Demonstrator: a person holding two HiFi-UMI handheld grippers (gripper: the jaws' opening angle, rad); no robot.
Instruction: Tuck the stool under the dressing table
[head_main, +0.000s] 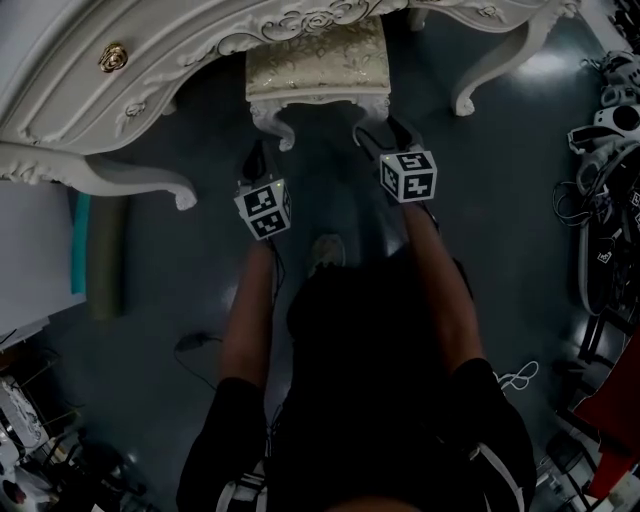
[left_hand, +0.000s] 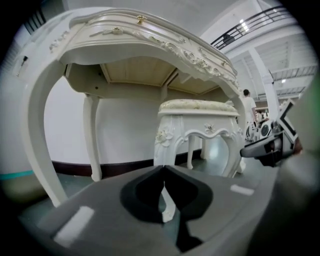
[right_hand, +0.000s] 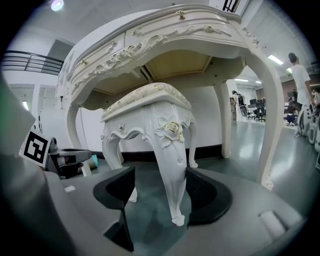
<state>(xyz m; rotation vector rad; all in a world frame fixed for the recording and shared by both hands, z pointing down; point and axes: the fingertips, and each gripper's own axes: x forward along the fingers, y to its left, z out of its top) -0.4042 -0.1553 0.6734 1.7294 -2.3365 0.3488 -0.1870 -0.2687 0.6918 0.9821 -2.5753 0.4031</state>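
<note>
The stool (head_main: 320, 98) (left_hand: 197, 107) (right_hand: 150, 107) stands on the dark floor (head_main: 500, 180) in the knee gap of the ornate white desk (head_main: 120, 90) (left_hand: 125, 35) (right_hand: 165, 30), between its curved desk legs (head_main: 140, 178). In the head view the back of the cushioned seat (head_main: 316, 55) lies beneath the desk's carved front edge, while most of the seat and both near legs of the stool jut out towards the person.

The left tool (head_main: 257, 155) (left_hand: 163, 170) is closed: its jaws meet at the tips with nothing pinched between them. It sits low, just beside the stool's left front leg (head_main: 272, 125) (left_hand: 163, 145). A white sliver of that leg shows through the slit behind the jaws, and whether the tool touches it cannot be told.

The right tool (head_main: 388, 132) (right_hand: 161, 175) is open, its jaws spread wide with the stool's right front leg (right_hand: 172, 165) standing upright between them — closer to the right jaw, with the left jaw well clear. Contact with the right jaw is unclear.

A dark roll (head_main: 105, 260) lies on the floor at the left, beside the desk leg there, and cables and gear (head_main: 610, 140) are heaped along the floor's right side.
</note>
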